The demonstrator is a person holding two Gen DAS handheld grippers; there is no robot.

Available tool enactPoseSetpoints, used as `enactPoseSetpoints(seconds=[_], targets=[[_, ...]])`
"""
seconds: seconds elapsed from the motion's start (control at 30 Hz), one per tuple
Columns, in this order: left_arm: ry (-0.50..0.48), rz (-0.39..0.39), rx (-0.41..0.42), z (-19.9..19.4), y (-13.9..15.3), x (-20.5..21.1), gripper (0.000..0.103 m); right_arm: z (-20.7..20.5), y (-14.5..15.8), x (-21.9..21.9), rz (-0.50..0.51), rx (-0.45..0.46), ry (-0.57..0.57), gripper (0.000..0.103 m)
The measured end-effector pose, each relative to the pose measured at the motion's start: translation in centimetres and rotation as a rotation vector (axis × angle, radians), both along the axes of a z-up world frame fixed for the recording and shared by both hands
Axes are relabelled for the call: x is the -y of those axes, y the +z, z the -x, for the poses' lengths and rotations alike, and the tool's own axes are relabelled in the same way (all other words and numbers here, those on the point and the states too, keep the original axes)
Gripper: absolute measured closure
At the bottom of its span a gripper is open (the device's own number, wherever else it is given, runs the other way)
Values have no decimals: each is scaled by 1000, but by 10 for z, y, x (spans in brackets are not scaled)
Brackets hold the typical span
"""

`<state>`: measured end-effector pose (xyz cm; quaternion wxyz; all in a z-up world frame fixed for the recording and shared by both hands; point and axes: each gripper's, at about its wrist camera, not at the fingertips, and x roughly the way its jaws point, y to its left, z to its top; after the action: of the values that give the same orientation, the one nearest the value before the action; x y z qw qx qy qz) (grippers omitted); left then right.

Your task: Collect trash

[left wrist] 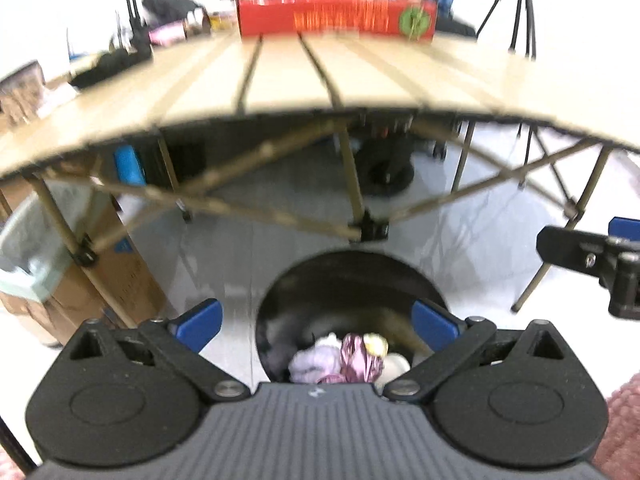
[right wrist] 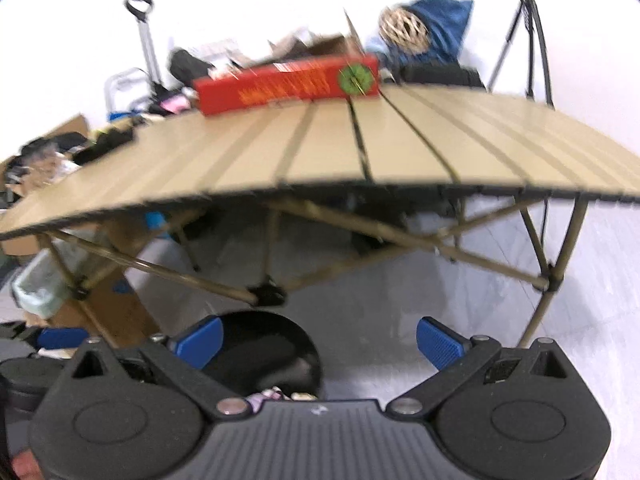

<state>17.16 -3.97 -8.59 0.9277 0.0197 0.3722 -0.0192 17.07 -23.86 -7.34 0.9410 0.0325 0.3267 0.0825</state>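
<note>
Black round trash bin (left wrist: pixel 352 280) on the pale floor, just in front of the folding slatted table's (left wrist: pixel 280 76) near edge, below it. Inside, crumpled trash (left wrist: pixel 348 358): lilac tissue, shiny pink wrapper, yellowish scrap. Left gripper (left wrist: pixel 318 326) directly above the bin mouth, blue fingertips (left wrist: pixel 198 322) spread wide, nothing between. Right gripper (right wrist: pixel 320 340) beside the bin's right rim, over bare floor, blue pads (right wrist: pixel 440 342) equally wide apart, empty. Red box (right wrist: pixel 288 86) along the table's far edge. Tripod (right wrist: pixel 528 32) past the far right corner. Cardboard box (left wrist: pixel 116 264) under the left end.
</note>
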Motion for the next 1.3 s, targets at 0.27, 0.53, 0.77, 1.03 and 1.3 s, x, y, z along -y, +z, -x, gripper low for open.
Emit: enactPoseSetpoints(seconds=[0.27, 0.53, 0.77, 1.03, 1.3], targets=[[-18, 30, 92, 70, 45, -19, 0, 67, 52, -11, 23, 86, 94, 0], [-36, 12, 115, 130, 60, -28, 0, 119, 61, -15, 19, 21, 127, 0], [-66, 4, 133, 165, 65, -25, 0, 155, 68, -16, 34, 40, 120, 0], [-76, -5, 163, 175, 71, -22, 0, 166, 71, -11, 30, 37, 102, 0], [-78, -6, 165, 176, 71, -21, 0, 166, 72, -10, 28, 37, 95, 0]])
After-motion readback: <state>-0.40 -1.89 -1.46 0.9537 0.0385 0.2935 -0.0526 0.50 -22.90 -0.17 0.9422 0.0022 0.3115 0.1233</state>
